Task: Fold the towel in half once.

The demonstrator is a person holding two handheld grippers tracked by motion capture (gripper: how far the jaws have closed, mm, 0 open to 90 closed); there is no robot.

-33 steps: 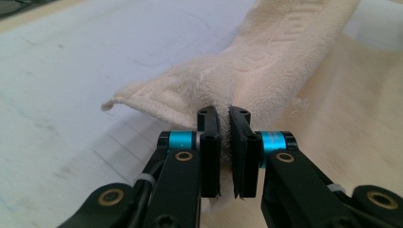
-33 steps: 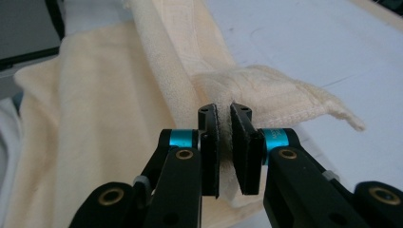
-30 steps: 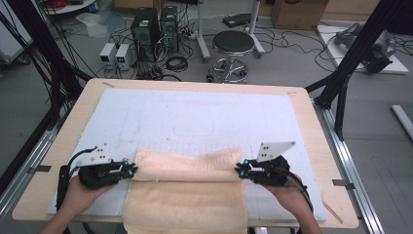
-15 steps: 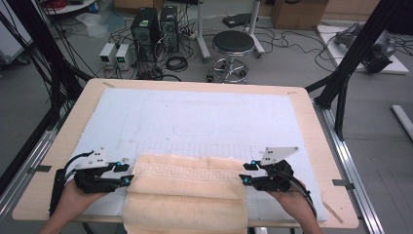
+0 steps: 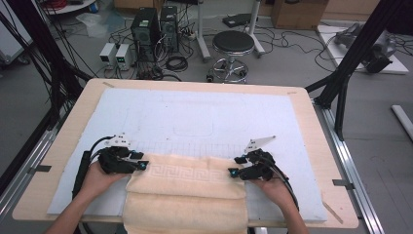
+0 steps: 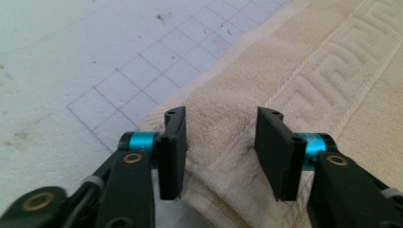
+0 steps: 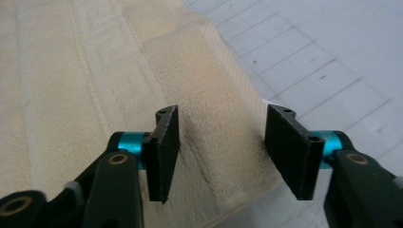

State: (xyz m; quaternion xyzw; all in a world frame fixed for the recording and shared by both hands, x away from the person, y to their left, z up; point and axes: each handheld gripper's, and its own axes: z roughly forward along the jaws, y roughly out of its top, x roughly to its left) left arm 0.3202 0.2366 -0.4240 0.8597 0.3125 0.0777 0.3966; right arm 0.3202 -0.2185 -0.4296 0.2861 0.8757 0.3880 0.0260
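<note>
A cream towel [image 5: 187, 195] with a key-pattern border lies folded on the near part of the mat, and its front hangs over the table edge. My left gripper [image 5: 144, 161] sits at the towel's far left corner. In the left gripper view the gripper [image 6: 222, 116] is open after its jaws parted and then drew in slightly. The towel [image 6: 309, 61] lies loose between them. My right gripper [image 5: 234, 165] sits at the far right corner. Its jaws have just been opening, and the gripper [image 7: 223, 113] is open astride the towel's edge [image 7: 95, 71], with the pads not pressing.
A white gridded mat [image 5: 204, 117] covers the wooden table [image 5: 58, 161]. Behind the table on the floor stand a black stool [image 5: 233, 44], computer towers [image 5: 151, 29] and cables. A black frame post [image 5: 350, 63] rises at the right.
Both pairs of jaws have parted and let go of the towel's folded edge, which now lies flat. The left gripper has shifted inward to the towel's corner, and the right one has sunk.
</note>
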